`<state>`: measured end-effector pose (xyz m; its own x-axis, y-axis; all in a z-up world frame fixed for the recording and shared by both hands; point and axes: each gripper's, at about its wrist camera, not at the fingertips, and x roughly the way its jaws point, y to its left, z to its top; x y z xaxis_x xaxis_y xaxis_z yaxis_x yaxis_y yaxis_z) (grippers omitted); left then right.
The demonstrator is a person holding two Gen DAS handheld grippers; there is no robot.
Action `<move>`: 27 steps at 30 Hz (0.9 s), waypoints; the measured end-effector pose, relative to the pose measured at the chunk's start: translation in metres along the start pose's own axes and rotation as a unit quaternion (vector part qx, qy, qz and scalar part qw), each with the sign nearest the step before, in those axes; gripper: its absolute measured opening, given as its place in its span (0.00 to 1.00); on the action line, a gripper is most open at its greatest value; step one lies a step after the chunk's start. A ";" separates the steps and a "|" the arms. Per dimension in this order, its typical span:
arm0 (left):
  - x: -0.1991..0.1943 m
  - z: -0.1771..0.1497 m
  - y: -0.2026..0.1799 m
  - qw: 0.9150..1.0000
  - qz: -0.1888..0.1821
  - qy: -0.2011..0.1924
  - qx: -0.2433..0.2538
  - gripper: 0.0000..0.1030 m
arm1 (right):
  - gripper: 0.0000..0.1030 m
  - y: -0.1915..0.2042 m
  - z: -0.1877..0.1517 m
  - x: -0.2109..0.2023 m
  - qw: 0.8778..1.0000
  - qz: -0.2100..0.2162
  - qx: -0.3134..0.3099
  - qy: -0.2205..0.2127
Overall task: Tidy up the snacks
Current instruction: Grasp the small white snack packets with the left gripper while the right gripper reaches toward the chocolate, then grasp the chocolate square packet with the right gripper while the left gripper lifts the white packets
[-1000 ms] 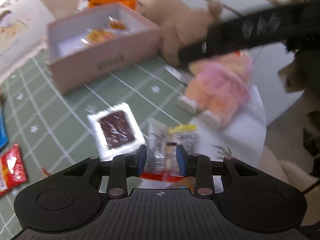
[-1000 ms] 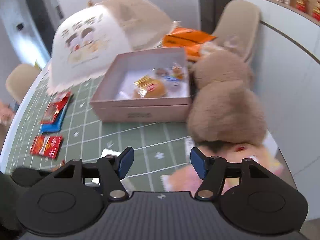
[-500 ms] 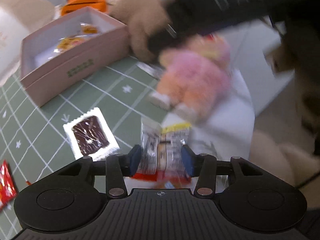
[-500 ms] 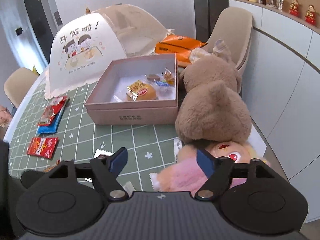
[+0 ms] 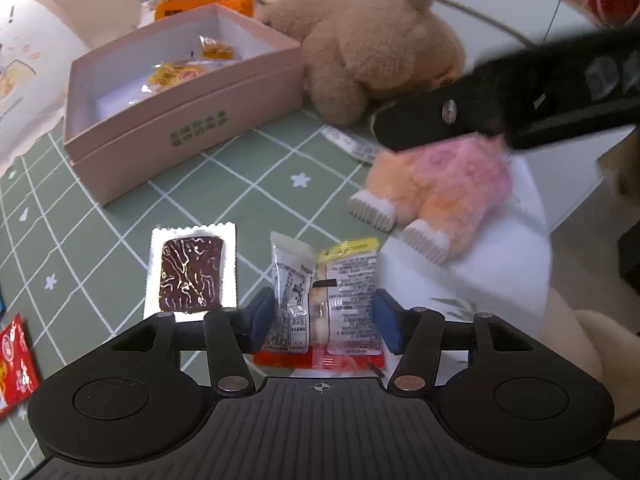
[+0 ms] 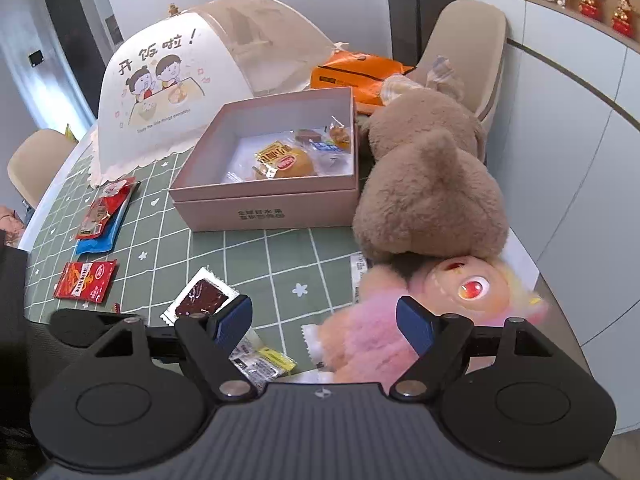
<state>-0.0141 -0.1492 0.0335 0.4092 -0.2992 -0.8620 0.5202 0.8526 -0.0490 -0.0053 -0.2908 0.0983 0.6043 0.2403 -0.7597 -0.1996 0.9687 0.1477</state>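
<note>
Straddling the printed snack packets (image 5: 326,296) at the table's near edge, left gripper (image 5: 324,314) unclenched, jaws just widened, pads clear | long axis runs away from it, toward the pink box (image 5: 192,136); right gripper (image 6: 324,326) agape, empty, farther off

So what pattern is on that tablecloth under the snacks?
The tablecloth is sage green with a white grid and small white flowers, clearest in the right wrist view.
</note>
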 end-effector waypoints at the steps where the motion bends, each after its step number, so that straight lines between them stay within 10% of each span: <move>1: 0.000 0.000 -0.002 1.000 0.004 -0.001 0.001 0.62 | 0.78 0.002 0.001 -0.001 1.000 0.000 -0.004 -0.002; 10: -0.037 -0.007 0.035 0.996 -0.009 -0.036 -0.083 0.52 | 0.80 0.008 0.005 0.001 1.000 -0.008 -0.002 -0.004; 19: -0.110 -0.049 0.140 0.962 0.045 -0.086 -0.256 0.52 | 0.70 0.048 0.002 0.034 0.998 0.042 0.006 0.041; 27: -0.126 -0.085 0.168 0.945 0.060 -0.086 -0.309 0.52 | 0.69 0.109 -0.001 0.100 0.991 0.066 -0.009 0.117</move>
<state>-0.0421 0.0686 0.0906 0.5814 -0.2035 -0.7877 -0.0534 0.9566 -0.2866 0.0331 -0.1609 0.0378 0.3770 0.3427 -0.8605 -0.2808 0.9276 0.2464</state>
